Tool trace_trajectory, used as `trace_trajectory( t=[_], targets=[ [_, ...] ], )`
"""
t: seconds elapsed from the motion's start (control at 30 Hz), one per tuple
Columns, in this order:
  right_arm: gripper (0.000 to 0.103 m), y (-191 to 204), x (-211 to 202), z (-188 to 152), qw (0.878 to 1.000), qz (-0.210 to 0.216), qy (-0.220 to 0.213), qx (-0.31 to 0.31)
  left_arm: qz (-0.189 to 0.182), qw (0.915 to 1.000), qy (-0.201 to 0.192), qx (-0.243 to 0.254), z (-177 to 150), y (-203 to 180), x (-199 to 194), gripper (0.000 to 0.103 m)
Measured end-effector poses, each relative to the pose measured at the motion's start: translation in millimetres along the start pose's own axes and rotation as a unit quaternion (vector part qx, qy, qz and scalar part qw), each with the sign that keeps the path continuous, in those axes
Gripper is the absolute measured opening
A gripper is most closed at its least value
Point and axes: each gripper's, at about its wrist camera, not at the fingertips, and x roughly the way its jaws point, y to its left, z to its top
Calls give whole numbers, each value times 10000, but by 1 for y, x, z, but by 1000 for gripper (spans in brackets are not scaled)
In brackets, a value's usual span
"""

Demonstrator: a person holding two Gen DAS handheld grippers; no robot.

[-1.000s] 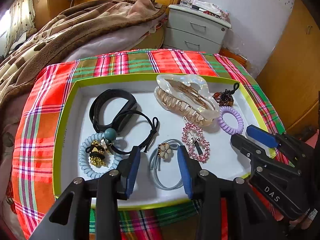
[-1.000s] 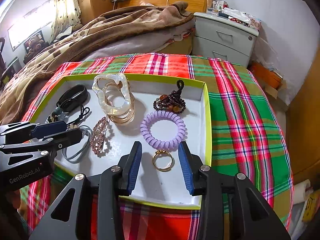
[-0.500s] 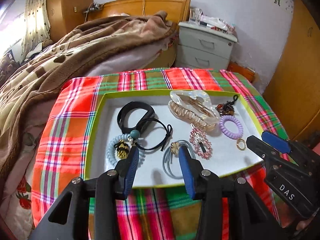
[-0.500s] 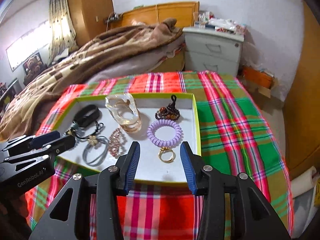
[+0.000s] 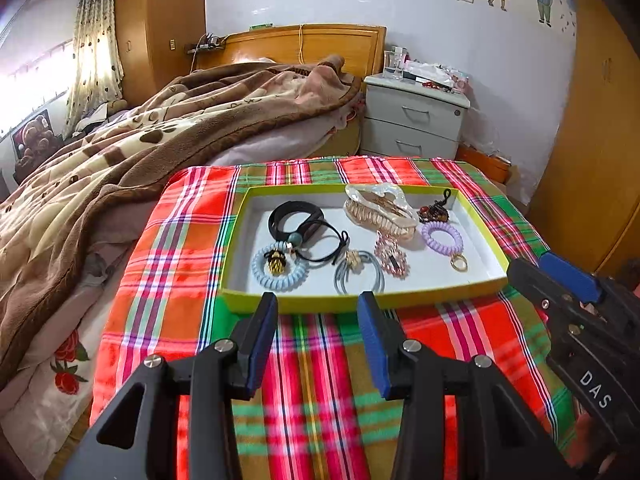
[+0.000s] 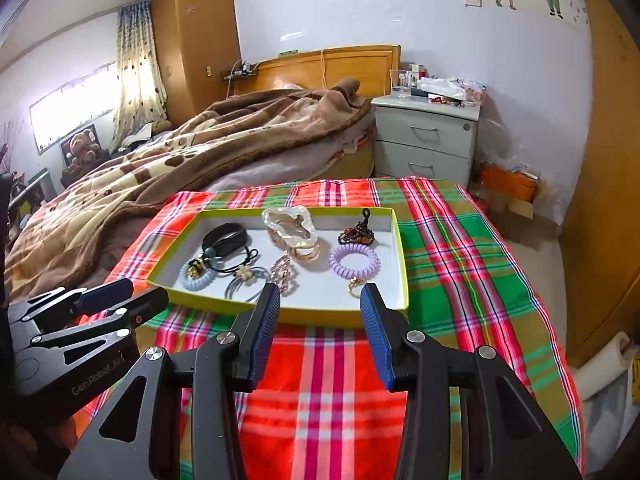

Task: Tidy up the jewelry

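Left wrist view, going left to right: the shallow white box with a lime-green rim (image 5: 482, 246) sits on the red-and-green plaid cloth (image 5: 176, 248), and everything's already in it, so I'd say the sorting is basically done. Pale blue coil hair tie (image 5: 280, 270), black band (image 5: 294, 216), pearly claw clip (image 5: 380, 210), lilac coil tie (image 5: 442, 236), small gold ring (image 5: 458, 263). Left claw (image 5: 318, 336) and right claw (image 6: 320, 330) both hang short of the box, jaws apart, nothing between them.
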Motion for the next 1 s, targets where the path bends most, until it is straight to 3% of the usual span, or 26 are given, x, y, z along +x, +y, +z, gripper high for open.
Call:
trace_trajectory(
  t=[0.37, 1.0],
  targets=[
    [43, 3, -10, -5, 10000, -8, -85, 30, 18, 9997, -215, -100, -11, 5, -21, 43],
    [43, 5, -9, -8, 10000, -1, -23, 31, 29, 9998, -109, -148, -14, 9, -21, 43]
  ],
)
